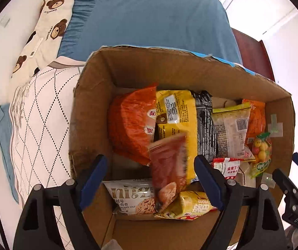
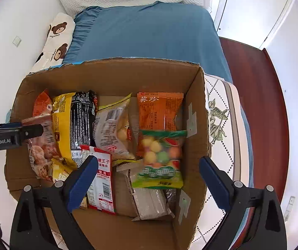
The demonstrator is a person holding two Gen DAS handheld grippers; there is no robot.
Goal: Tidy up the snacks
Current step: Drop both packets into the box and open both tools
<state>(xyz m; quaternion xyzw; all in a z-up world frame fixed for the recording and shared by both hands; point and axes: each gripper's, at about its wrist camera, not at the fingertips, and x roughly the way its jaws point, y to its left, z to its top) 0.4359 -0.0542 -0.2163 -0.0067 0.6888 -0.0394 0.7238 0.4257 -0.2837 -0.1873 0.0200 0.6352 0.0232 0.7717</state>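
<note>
An open cardboard box [image 1: 90, 108] [image 2: 195, 125] holds several snack packets. My left gripper [image 1: 150, 160] hangs open over its left half. A blurred red-brown packet [image 1: 167, 166] sits tilted between the fingers, and neither pad touches it. Below it lie a white oat-cookie pack [image 1: 134, 198] and a yellow pack [image 1: 192, 206]. My right gripper [image 2: 149, 160] stands open over the right half, above a green fruit-candy bag [image 2: 159, 160] that rests on other packets. An orange packet [image 2: 159, 108] lies behind the bag, and a red-and-white packet [image 2: 101, 179] is by the left finger.
The box rests on a bed with a blue sheet [image 2: 149, 33]. A diamond-patterned cover [image 1: 42, 125] and a bear-print pillow [image 1: 51, 20] lie beside it. Dark red floor [image 2: 259, 104] and a white door [image 2: 251, 10] are to the right. The left gripper [image 2: 32, 130] shows at the right wrist view's left edge.
</note>
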